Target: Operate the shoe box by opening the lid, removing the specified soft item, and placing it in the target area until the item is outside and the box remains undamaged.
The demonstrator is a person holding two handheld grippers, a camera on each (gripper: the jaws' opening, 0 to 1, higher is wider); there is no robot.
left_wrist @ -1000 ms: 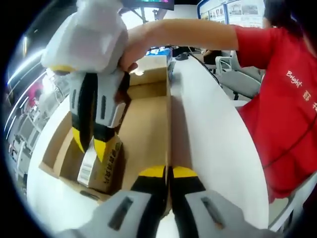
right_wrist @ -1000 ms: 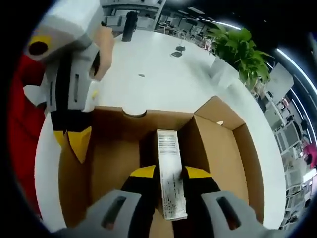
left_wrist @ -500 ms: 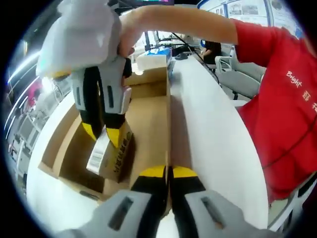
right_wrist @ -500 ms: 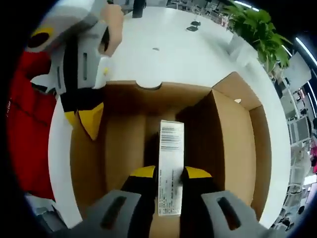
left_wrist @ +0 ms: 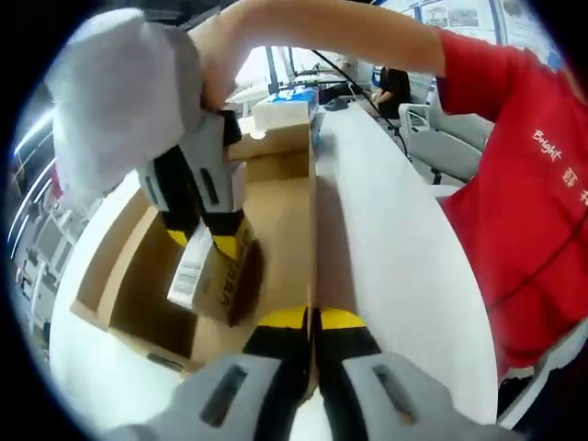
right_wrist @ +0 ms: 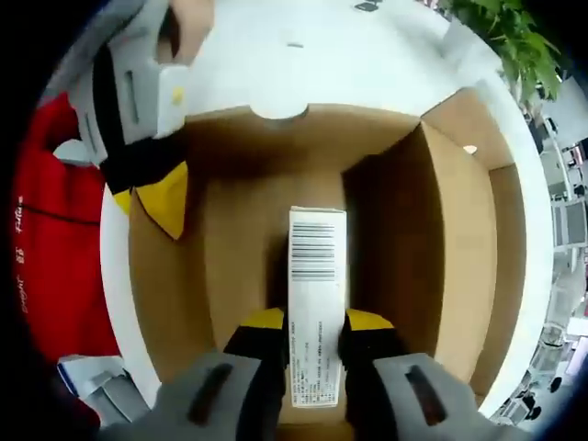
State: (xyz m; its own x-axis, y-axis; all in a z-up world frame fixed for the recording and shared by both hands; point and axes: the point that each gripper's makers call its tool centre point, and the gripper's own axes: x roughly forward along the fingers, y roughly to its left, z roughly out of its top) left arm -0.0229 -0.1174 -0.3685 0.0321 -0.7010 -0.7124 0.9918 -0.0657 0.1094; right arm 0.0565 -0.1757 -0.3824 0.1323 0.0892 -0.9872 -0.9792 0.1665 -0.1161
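An open brown cardboard shoe box [left_wrist: 276, 211] lies on a white table. My left gripper [left_wrist: 312, 320] is shut on the thin upright edge of the box's wall, and it appears at that edge in the right gripper view [right_wrist: 152, 197]. My right gripper [right_wrist: 315, 320] is shut on a small brown carton with a white barcode label [right_wrist: 317, 266], held above the box floor [right_wrist: 230, 230]. In the left gripper view the right gripper [left_wrist: 202, 243] reaches down from the upper left with the carton [left_wrist: 216, 280] tilted between its jaws.
The white table [left_wrist: 386, 257] runs along the box's right side. A person in a red shirt [left_wrist: 524, 184] stands close at the right. A white and blue box [left_wrist: 285, 110] sits beyond the shoe box. A green plant [right_wrist: 505, 28] stands past the table.
The right gripper has lifted the small carton off the box floor and drawn it up, away from the bottom. The left gripper has stayed shut on the box edge.
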